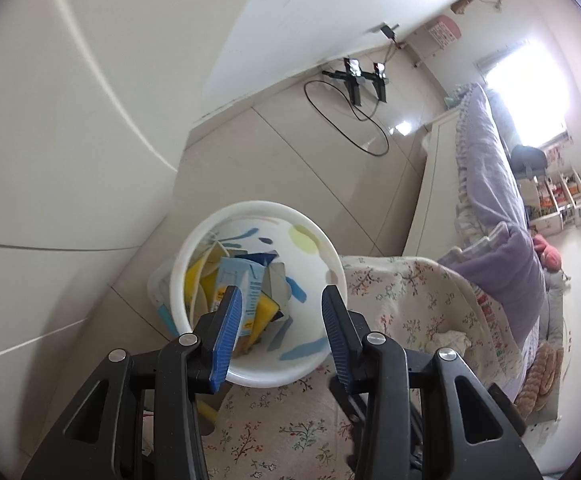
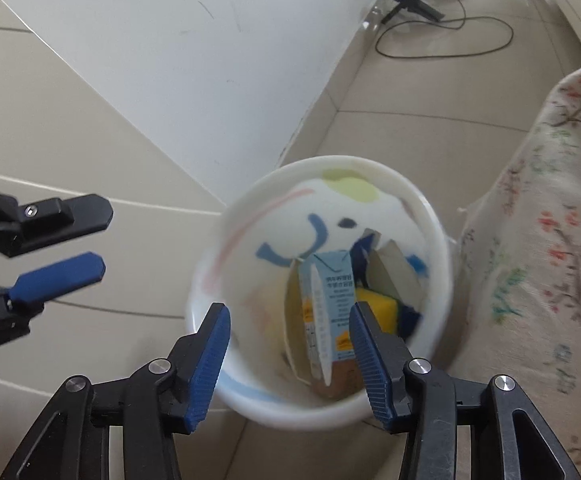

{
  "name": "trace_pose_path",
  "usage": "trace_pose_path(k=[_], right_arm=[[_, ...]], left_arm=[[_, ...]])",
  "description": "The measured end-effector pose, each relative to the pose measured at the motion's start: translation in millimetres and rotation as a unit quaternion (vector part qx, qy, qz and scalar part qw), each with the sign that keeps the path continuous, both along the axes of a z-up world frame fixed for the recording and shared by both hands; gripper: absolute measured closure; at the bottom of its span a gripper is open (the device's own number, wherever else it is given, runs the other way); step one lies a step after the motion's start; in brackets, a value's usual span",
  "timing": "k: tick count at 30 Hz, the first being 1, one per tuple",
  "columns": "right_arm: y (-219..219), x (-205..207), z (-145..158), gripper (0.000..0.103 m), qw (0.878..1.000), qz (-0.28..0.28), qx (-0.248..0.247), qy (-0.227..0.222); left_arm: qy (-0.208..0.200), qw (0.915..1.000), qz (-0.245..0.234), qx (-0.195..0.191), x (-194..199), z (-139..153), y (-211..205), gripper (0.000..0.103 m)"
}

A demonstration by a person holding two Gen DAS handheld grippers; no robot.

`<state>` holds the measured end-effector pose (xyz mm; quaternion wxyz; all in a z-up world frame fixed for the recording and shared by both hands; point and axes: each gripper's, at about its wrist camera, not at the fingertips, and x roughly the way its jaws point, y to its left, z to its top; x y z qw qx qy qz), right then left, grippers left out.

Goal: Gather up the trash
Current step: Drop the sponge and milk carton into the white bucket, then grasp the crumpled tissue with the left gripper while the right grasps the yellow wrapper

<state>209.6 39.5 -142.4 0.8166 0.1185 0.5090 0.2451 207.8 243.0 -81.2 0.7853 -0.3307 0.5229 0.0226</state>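
Right wrist view: my right tongs [image 2: 288, 364] gape empty over white bin [image 2: 438, 240]; milk carton [image 2: 328, 312] inside. Left tongs [image 1: 280, 334] also spread, empty.

I count one white bin [image 2: 436, 240] holding one light-blue carton [image 2: 328, 300], one yellow sponge [image 2: 376, 306] and several cardboard pieces, exact number unclear. I see two tongs: left [image 1: 282, 332], right [image 2: 290, 360]. One black cable [image 1: 346, 120] lies on the floor.
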Motion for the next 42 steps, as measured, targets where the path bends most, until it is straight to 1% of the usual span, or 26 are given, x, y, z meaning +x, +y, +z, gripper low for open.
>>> trace_pose_path(k=[1,3,9,11,13,15,16,19,21,22,24,26,27,29,31,33,34,35,36,38,40,41,42], right_arm=[[-9,-4,4,0.047,1.000,0.000,-0.007,-0.006],[-28,-4,10,0.042,1.000,-0.001,-0.020,-0.016],[-93,-30,39,0.039,0.998,-0.017,-0.051,-0.040],[-115,-39,50,0.038,0.996,-0.022,-0.067,-0.047],[-137,-47,62,0.038,0.995,-0.029,-0.086,-0.053],[-163,-53,74,0.038,0.992,-0.037,-0.104,-0.057],[-176,-55,79,0.038,0.991,-0.042,-0.110,-0.058],[-223,-59,95,0.032,0.987,-0.069,-0.130,-0.063],[-260,-59,101,0.026,0.982,-0.098,-0.148,-0.068],[-280,-60,101,0.025,0.979,-0.120,-0.152,-0.069],[-320,-61,96,0.023,0.974,-0.165,-0.141,-0.064],[-358,-63,83,0.023,0.969,-0.215,-0.115,-0.041],[-379,-62,73,0.023,0.965,-0.242,-0.102,-0.016],[-400,-60,62,0.023,0.958,-0.271,-0.089,0.017],[-409,-58,59,0.023,0.957,-0.274,-0.089,0.022],[-407,-57,58,0.023,0.960,-0.260,-0.099,0.021],[-405,-56,56,0.023,0.961,-0.257,-0.101,0.023],[-403,-55,54,0.023,0.962,-0.253,-0.101,0.030],[-401,-54,50,0.023,0.963,-0.250,-0.098,0.040],[-397,-53,42,0.023,0.964,-0.245,-0.085,0.062],[-395,-54,36,0.023,0.965,-0.243,-0.066,0.079],[-395,-56,33,0.023,0.964,-0.244,-0.059,0.082],[-395,-57,32,0.023,0.964,-0.246,-0.056,0.084]], left_arm=[[0.000,1.0000,-0.004,0.001,0,1,-4,0.059],[-0.003,0.9998,-0.020,0.006,1,3,-17,0.059],[-0.016,0.9963,-0.080,0.029,5,14,-71,0.059],[-0.019,0.9938,-0.104,0.035,6,16,-94,0.058],[-0.024,0.9911,-0.125,0.040,7,19,-115,0.054],[-0.031,0.9875,-0.147,0.049,8,22,-140,0.048],[-0.033,0.9857,-0.156,0.053,9,23,-153,0.047],[-0.046,0.9777,-0.193,0.069,11,27,-192,0.045],[-0.055,0.9684,-0.228,0.086,15,29,-225,0.044],[-0.060,0.9605,-0.253,0.100,17,30,-245,0.044],[-0.069,0.9475,-0.286,0.125,17,30,-274,0.044],[-0.080,0.9332,-0.317,0.149,18,29,-305,0.043],[-0.084,0.9280,-0.328,0.156,20,28,-317,0.040],[-0.084,0.9202,-0.344,0.167,28,21,-342,0.037],[-0.081,0.9143,-0.357,0.174,37,12,-364,0.037],[-0.078,0.9061,-0.369,0.191,48,1,-386,0.037],[-0.074,0.9040,-0.371,0.199,53,-3,-394,0.037],[-0.065,0.9024,-0.373,0.207,58,-10,-401,0.037],[-0.056,0.9029,-0.370,0.211,63,-16,-405,0.037],[-0.046,0.9093,-0.356,0.211,72,-26,-408,0.037],[-0.044,0.9157,-0.343,0.205,79,-33,-407,0.038],[-0.043,0.9186,-0.337,0.201,82,-36,-406,0.053],[-0.039,0.9206,-0.334,0.199,85,-39,-404,0.074]])
